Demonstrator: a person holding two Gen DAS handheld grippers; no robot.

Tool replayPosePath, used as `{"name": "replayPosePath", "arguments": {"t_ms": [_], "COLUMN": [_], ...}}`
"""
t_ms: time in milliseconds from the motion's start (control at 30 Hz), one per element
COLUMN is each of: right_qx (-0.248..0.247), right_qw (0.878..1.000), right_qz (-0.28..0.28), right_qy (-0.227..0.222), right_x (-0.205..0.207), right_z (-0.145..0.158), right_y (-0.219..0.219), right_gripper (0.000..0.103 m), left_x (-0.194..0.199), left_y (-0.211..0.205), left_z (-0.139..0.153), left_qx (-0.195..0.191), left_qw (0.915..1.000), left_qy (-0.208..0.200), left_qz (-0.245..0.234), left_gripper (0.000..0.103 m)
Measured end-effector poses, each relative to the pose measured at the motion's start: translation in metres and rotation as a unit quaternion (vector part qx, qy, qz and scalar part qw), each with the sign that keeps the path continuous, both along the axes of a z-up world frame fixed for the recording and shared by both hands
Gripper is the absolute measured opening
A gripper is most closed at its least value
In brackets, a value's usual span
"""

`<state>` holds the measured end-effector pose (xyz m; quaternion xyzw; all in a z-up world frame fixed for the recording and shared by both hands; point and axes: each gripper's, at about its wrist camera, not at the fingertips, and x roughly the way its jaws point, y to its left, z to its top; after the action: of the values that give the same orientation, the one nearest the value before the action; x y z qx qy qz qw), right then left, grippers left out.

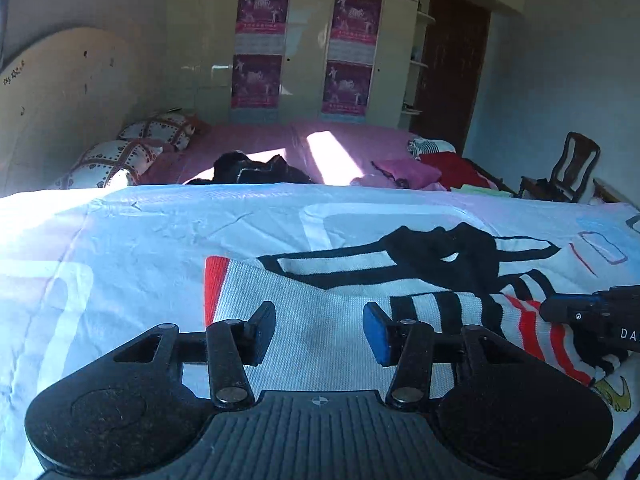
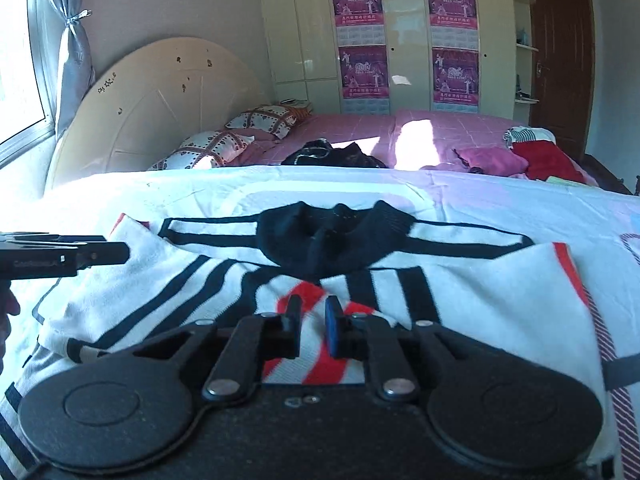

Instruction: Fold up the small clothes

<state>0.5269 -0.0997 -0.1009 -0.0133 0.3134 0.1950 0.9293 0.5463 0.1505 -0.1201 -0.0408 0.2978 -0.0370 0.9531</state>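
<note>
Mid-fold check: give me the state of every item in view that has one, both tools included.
Left tool: open, nothing between its pads, above the white knit.
Right tool: narrow gap showing, striped sleeve behind it; grip not clear.
Sweater: spread on the sheet, sleeves folded across the body.
Black collar: crumpled, lying at the far edge.
Brown door: closed.
Curtain: tied back.
Wardrobe doors: closed.

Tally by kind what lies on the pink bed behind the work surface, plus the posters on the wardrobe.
Patterned pillows: 2
Black garment heaps: 1
Pink garments: 1
Red garments: 1
Striped garments: 1
Posters: 4
Total: 10
</note>
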Motion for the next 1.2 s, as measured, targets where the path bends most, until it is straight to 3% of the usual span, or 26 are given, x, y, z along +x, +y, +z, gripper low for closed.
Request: {"name": "replayPosePath", "arguments": {"t_ms": [100,133,200,267,333,400,567,633,700,833,900,967,1100,1200], "right_qx": [-0.023,-0.006,-0.006,0.004,0.001,-0.022,-0.005,-0.035,-0.039,-0.009,-0.033,-0.053,-0.034,-0.052], "right_qw": [0.999,0.999,0.999,1.000,1.000,0.999,0.999,0.998,0.998,0.999,0.998,0.997,0.997,0.995], "right_qz": [-0.021,-0.026,-0.026,-0.024,-0.022,-0.027,-0.037,-0.046,-0.042,-0.044,-0.045,-0.042,-0.064,-0.083], "right_qy": [0.037,0.036,0.039,0.015,0.022,0.034,0.002,0.038,0.033,0.003,0.039,0.029,0.031,0.022], "right_x": [0.022,0.023,0.022,0.015,0.018,0.025,0.018,0.026,0.024,0.010,0.017,0.015,0.003,-0.018], "right_z": [-0.018,-0.023,-0.018,-0.009,-0.011,-0.020,-0.006,-0.018,-0.017,-0.001,-0.015,-0.021,-0.002,0.001], "right_y": [0.012,0.009,0.008,0.005,0.008,0.012,0.009,0.009,0.006,-0.004,0.001,0.006,-0.005,-0.024], "right_gripper": [0.010,0.010,0.011,0.018,0.017,0.015,0.017,0.014,0.014,0.022,0.021,0.021,0.026,0.031], "left_x": [0.031,0.037,0.040,0.039,0.048,0.051,0.052,0.051,0.040,0.005,-0.001,-0.009,-0.023,-0.052], "left_y": [0.012,0.020,0.027,0.027,0.030,0.039,0.042,0.042,0.033,0.020,0.009,0.003,-0.001,-0.008], "left_z": [-0.022,-0.029,-0.025,-0.021,-0.031,-0.035,-0.037,-0.035,-0.020,-0.010,-0.025,-0.035,-0.020,-0.017], "left_qx": [0.001,-0.011,-0.032,-0.010,-0.006,-0.023,-0.008,-0.011,0.028,0.018,0.034,0.058,0.079,0.101], "left_qw": [0.9993,0.9990,0.9987,0.9996,0.9992,0.9992,0.9997,0.9996,0.9993,0.9997,0.9986,0.9979,0.9965,0.9947], "left_qy": [0.034,0.040,0.034,0.015,0.037,0.028,0.022,0.024,0.013,0.002,0.031,0.017,0.027,0.015], "left_qz": [0.016,0.017,0.022,0.021,0.017,0.015,0.009,0.011,0.019,-0.016,-0.027,-0.022,0.002,-0.005], "left_gripper": [0.048,0.051,0.051,0.056,0.062,0.062,0.062,0.062,0.062,0.063,0.063,0.067,0.080,0.085]}}
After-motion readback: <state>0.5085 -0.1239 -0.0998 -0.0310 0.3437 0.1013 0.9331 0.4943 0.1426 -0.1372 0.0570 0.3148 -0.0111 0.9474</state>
